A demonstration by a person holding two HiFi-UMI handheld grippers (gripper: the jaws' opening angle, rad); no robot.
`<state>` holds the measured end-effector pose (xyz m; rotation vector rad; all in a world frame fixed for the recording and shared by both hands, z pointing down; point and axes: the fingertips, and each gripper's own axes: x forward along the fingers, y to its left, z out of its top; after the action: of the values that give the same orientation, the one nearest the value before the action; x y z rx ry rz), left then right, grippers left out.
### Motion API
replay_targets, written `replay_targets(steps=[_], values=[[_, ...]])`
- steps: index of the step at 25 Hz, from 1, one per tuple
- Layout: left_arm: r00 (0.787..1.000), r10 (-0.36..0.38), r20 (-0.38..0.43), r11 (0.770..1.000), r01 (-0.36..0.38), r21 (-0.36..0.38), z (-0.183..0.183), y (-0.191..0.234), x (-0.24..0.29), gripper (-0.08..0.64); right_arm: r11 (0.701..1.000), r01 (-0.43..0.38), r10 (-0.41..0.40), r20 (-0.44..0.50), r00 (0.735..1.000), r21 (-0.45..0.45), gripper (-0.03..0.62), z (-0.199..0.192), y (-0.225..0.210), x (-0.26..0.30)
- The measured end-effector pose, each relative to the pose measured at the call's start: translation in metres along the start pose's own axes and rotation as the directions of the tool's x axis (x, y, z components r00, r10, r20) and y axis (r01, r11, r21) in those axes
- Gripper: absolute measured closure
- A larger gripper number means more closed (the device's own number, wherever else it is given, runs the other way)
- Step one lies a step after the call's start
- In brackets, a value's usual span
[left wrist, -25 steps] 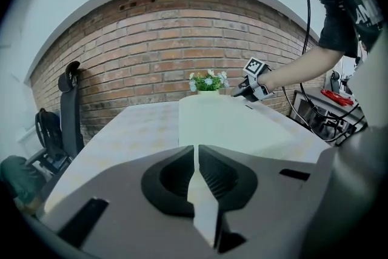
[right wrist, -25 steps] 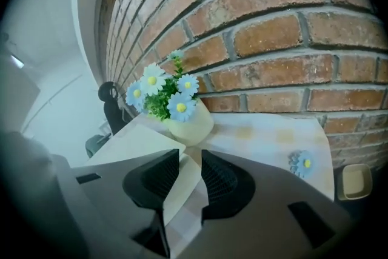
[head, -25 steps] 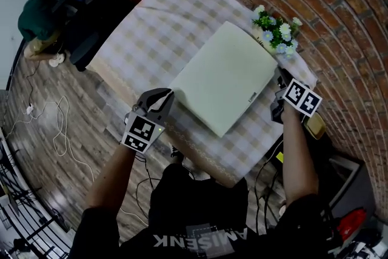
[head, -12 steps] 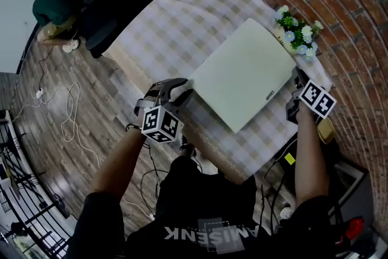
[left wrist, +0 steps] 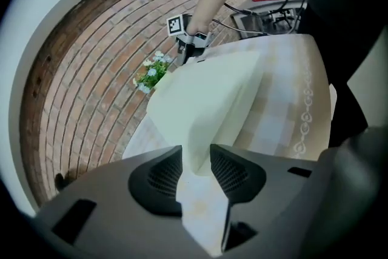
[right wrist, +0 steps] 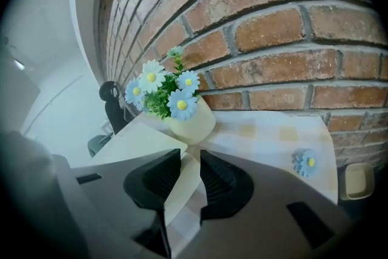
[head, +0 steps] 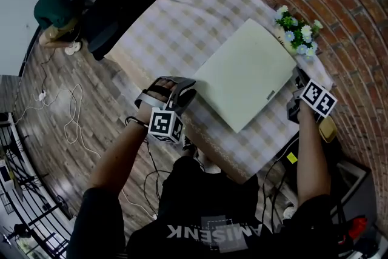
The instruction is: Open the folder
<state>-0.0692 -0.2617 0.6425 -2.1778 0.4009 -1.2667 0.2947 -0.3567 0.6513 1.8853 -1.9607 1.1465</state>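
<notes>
Gripper (right wrist: 190, 167) just closing onto folder (right wrist: 138, 144) corner; flowerpot (right wrist: 194, 123) behind.

Both forearms reach forward, the left tool (left wrist: 195, 161) just opening astride a folder (head: 245, 73) corner, the right tool (right wrist: 191, 170) closing onto another.

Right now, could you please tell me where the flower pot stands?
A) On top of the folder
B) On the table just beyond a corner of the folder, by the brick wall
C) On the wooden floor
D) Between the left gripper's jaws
B: the flower pot stands on the checked tablecloth just past a corner of the folder, right against the brick wall.
</notes>
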Motion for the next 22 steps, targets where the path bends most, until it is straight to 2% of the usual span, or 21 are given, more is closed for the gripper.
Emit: replay_targets(steps=[2, 7, 11, 16, 19, 22], values=[[1.0, 0.006, 0.0, 0.998, -0.006, 0.07, 0.001, -0.001, 0.002, 0.42, 1.0, 0.003, -0.003, -0.001, 1.0, -0.029, 0.472, 0.0, 0.002, 0.001], [1.0, 0.002, -0.001, 0.991, -0.001, 0.136, 0.005, -0.003, 0.002, 0.42, 1.0, 0.002, -0.002, 0.002, 1.0, -0.013, 0.477, -0.001, 0.002, 0.0], [1.0, 0.018, 0.018, 0.976, -0.021, 0.217, 0.007, -0.005, 0.003, 0.42, 1.0, -0.013, 0.013, 0.0, 1.0, -0.01, 0.483, -0.001, 0.003, 0.001], [0.999, 0.002, 0.035, 0.966, -0.011, 0.258, 0.02, -0.008, 0.002, 0.42, 1.0, -0.021, 0.021, -0.02, 1.0, -0.014, 0.499, -0.002, 0.004, 0.001], [1.0, -0.023, 0.014, 0.953, 0.017, 0.301, 0.022, -0.013, 0.004, 0.422, 1.0, -0.023, 0.024, -0.018, 1.0, 0.004, 0.497, -0.002, 0.004, 0.001], [1.0, -0.014, 0.008, 0.945, 0.01, 0.326, 0.021, -0.01, 0.003, 0.422, 0.999, -0.031, 0.031, -0.019, 0.999, 0.008, 0.497, -0.002, 0.006, 0.001]])
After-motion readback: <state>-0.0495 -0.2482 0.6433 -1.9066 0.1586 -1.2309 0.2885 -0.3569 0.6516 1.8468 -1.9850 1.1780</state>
